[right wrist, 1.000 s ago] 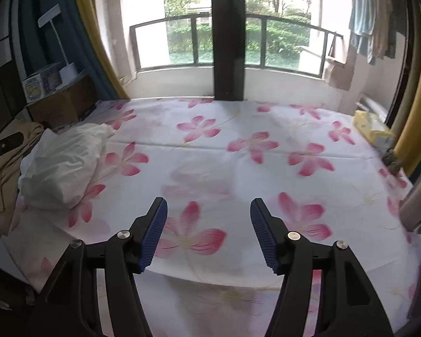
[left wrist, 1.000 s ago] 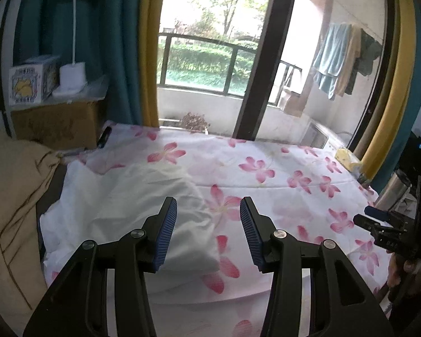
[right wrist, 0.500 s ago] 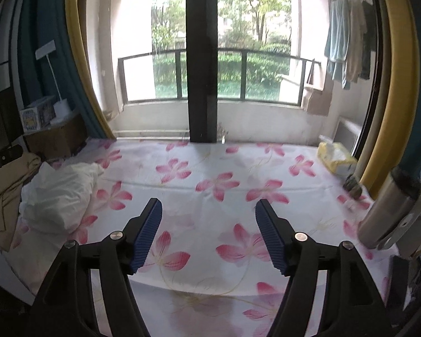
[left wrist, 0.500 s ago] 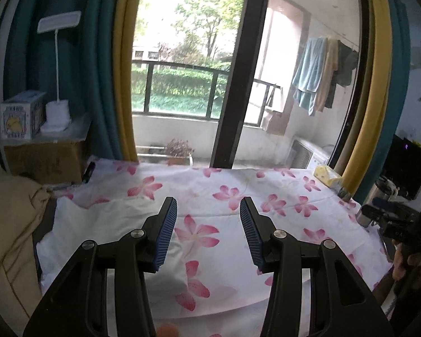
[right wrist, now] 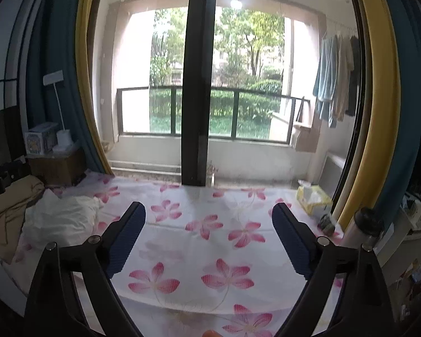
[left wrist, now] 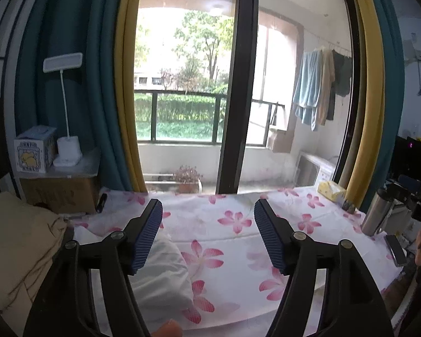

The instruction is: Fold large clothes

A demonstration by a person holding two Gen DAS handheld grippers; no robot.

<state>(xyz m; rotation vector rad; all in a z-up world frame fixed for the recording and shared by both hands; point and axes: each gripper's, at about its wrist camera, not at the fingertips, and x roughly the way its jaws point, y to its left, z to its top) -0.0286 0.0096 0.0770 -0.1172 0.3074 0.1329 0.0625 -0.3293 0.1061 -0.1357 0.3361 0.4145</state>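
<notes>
A crumpled white garment [left wrist: 160,278] lies at the left end of a table covered by a white cloth with pink flowers [left wrist: 238,241]. It also shows in the right wrist view [right wrist: 61,219]. My left gripper [left wrist: 207,238] is open and empty, held above the table's near edge, with the garment under its left finger. My right gripper [right wrist: 209,238] is open and empty, raised over the middle of the flowered cloth [right wrist: 210,238], well to the right of the garment.
A beige cloth [left wrist: 16,241] lies left of the garment. A cardboard box [left wrist: 59,193] with a white lamp [left wrist: 67,151] stands at back left. A yellow tissue pack [right wrist: 314,198] and a steel flask [left wrist: 376,213] are at the right. A glass balcony door lies beyond the table.
Both grippers have risen and tilted up, away from the table; the views now take in more window and less cloth. Both jaws have opened a little wider.
</notes>
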